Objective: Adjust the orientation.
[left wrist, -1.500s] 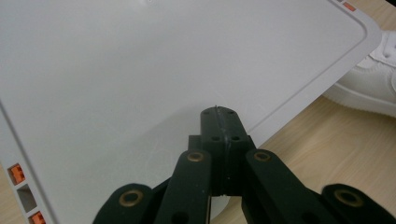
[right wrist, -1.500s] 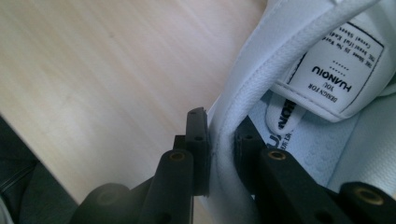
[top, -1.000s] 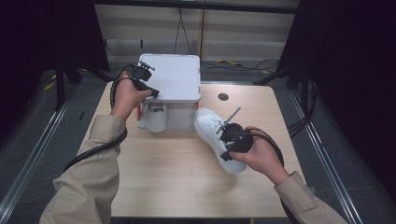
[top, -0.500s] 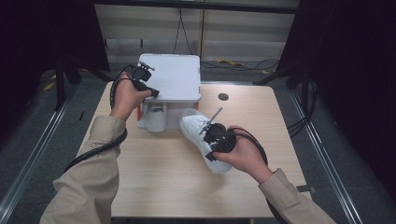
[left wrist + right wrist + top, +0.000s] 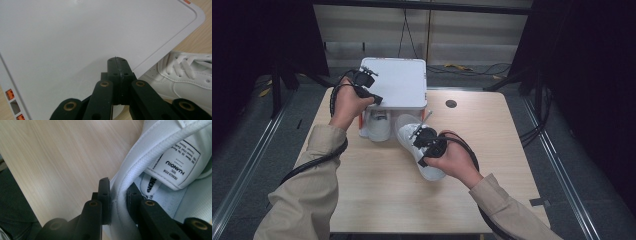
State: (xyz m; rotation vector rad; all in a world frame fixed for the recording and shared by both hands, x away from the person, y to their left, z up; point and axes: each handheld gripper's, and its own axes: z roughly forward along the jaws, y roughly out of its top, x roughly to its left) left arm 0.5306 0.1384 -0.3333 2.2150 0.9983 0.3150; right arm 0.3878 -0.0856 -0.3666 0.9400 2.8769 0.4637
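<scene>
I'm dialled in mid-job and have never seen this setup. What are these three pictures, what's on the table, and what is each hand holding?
There is no robot here: a person holds a two-jaw tool in each hand at a wooden table. The high view looks down from above the person. The other two views come from cameras riding on each tool, looking along its black jaws.

On the table stands a white box with its lid raised. One white shoe sits under the lid in the box.

The left tool is shut on the lid's edge, holding it up. The right tool is shut on the collar of a second white shoe, whose toe points toward the box.
</scene>
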